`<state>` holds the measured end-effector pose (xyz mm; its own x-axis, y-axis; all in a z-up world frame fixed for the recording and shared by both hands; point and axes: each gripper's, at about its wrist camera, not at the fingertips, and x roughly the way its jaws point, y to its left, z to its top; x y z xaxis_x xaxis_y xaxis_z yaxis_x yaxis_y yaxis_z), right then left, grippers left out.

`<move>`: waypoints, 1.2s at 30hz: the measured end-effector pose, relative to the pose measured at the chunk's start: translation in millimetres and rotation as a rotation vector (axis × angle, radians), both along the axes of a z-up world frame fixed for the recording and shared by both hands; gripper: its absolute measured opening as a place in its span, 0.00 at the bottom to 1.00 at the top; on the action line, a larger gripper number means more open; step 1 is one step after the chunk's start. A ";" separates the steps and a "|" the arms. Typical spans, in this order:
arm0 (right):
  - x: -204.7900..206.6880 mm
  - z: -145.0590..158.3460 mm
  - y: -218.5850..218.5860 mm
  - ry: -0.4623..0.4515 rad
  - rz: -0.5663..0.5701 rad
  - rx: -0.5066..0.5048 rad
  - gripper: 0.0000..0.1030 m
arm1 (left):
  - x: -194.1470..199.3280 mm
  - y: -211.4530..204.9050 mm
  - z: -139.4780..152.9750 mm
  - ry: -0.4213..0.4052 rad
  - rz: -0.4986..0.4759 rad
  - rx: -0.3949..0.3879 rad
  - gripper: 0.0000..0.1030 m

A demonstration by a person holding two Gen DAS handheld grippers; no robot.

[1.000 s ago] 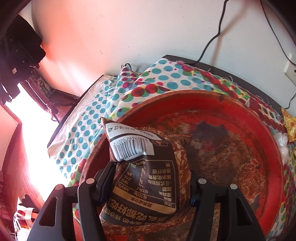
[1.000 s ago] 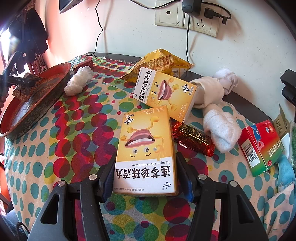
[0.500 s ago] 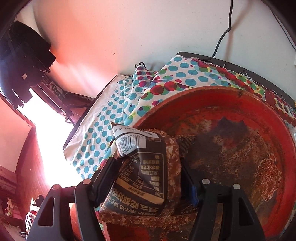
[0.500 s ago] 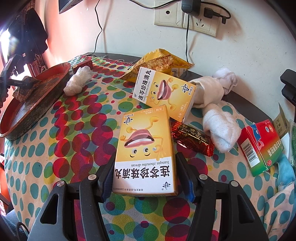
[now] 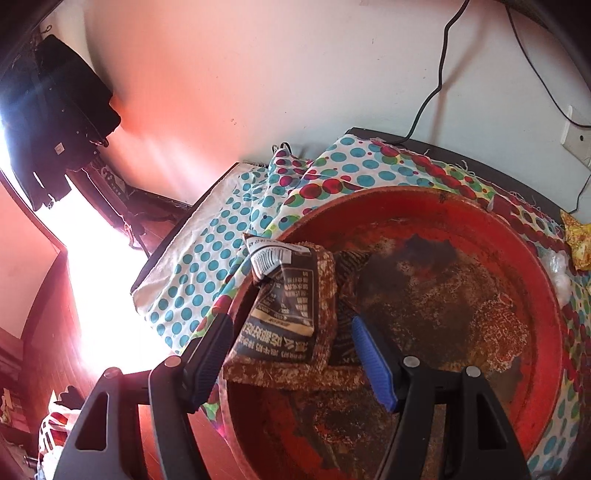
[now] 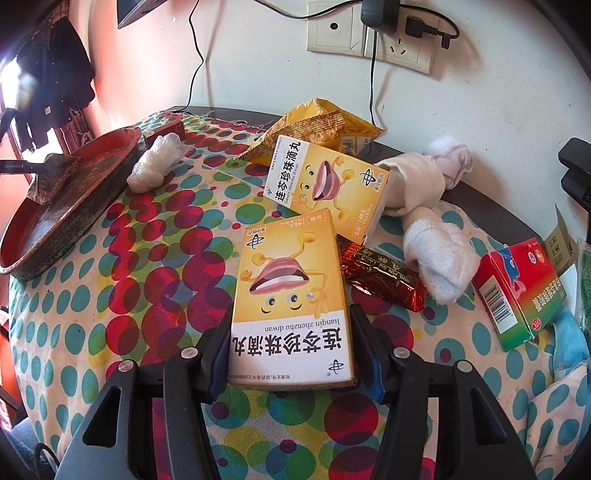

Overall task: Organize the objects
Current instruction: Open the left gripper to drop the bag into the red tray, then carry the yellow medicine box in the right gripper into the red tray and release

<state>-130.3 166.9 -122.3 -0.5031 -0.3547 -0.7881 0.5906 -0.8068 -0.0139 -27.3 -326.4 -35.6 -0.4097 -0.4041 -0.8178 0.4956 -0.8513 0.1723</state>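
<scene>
With the left claw [image 5: 291,354] standing wide, apparently clear of the brown packet [image 5: 284,317] propped on the red tray [image 5: 543,295] rim, it may slide out, while the right claw [image 6: 291,354] clamps the yellow box [image 6: 291,295]

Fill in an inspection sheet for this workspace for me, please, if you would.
Surface: dotted cloth covers the table.
Job's things: dark snack packet lies in the red tray; near yellow box and far yellow box on the cloth; red-green box at the right.
Clutter: socks, yellow wrapper, red foil bar, plastic wad.
Grippers: left tool open around the packet, pads clear of it; right tool with its jaws closing on the near yellow box.
Cables: black cable down the wall; charger in the wall socket.
Surroundings: white wall, dark clothing hanging at the left.
</scene>
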 end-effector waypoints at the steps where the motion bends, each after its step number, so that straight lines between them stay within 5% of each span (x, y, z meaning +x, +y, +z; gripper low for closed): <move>1: 0.6 0.4 -0.1 0.005 0.000 0.002 0.53 | 3.9 3.9 0.9 0.008 -0.001 0.002 0.67; 7: 1.9 5.0 4.0 0.023 -0.012 -0.022 0.53 | 35.3 27.9 6.2 0.070 -0.022 0.105 0.67; 21: 15.6 28.5 -7.6 0.001 -0.067 -0.144 0.52 | 74.2 52.6 0.2 0.158 -0.080 0.194 0.67; 36: 58.0 76.9 -201.9 -0.042 0.250 -0.213 0.53 | 131.3 63.1 -11.1 0.194 -0.152 0.094 0.67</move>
